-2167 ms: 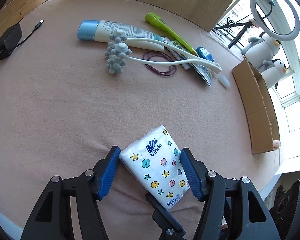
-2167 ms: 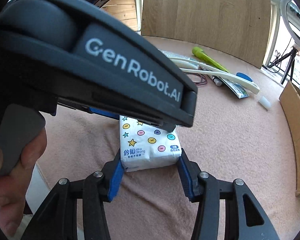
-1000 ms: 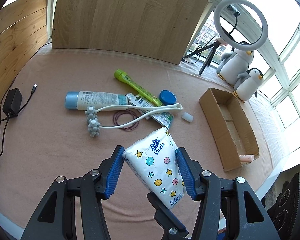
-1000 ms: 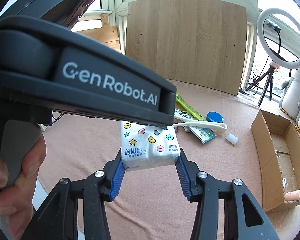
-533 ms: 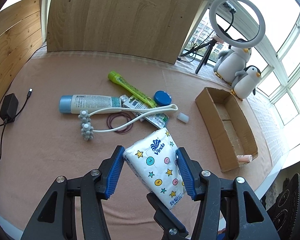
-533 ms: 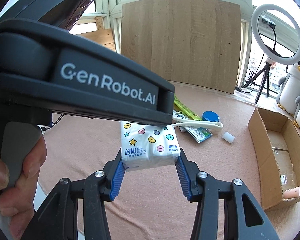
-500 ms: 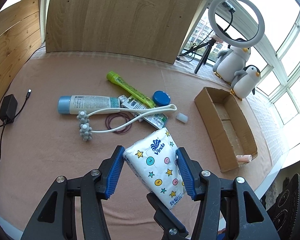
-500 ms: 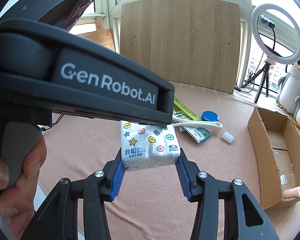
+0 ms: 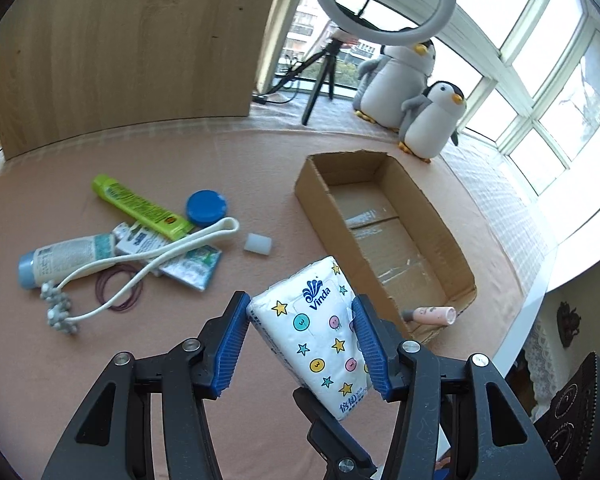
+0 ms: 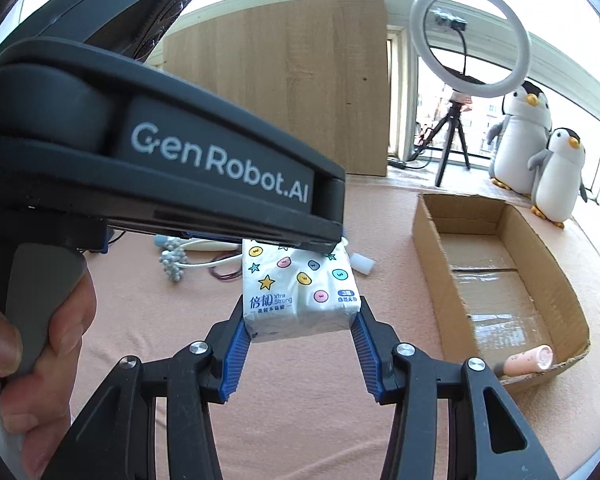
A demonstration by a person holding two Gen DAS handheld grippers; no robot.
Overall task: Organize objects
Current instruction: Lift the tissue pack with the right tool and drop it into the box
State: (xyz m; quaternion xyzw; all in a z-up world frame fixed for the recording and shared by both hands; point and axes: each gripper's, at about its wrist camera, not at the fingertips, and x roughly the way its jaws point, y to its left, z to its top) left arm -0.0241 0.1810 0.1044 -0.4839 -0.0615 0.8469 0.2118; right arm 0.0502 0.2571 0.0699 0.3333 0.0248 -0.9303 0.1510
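A white tissue pack [image 9: 318, 330] printed with stars and coloured dots hangs above the pink tabletop, gripped from both ends. My left gripper [image 9: 300, 320] is shut on its sides, blue pads pressed in. My right gripper [image 10: 298, 326] is shut on the pack's near end [image 10: 300, 292], under the left gripper's black body [image 10: 160, 160]. An open cardboard box [image 9: 384, 184] lies just right of the pack. In the box's near corner lies a pink tube [image 9: 432, 314], also visible as the pink tube [image 10: 528, 358] in the right wrist view.
Left on the table [image 9: 220, 152] lie a blue-capped tube [image 9: 64, 258], a green tube [image 9: 140, 206], a blue lid [image 9: 206, 208], a white massager [image 9: 140, 264], a purple band [image 9: 118, 292] and a small white cap [image 9: 258, 245]. Two penguin toys [image 9: 416, 92] and a ring light [image 9: 384, 0] stand behind the box.
Both grippers have carried the tissue pack to the right, toward the cardboard box. The box now fills more of both views; the clutter has slid left.
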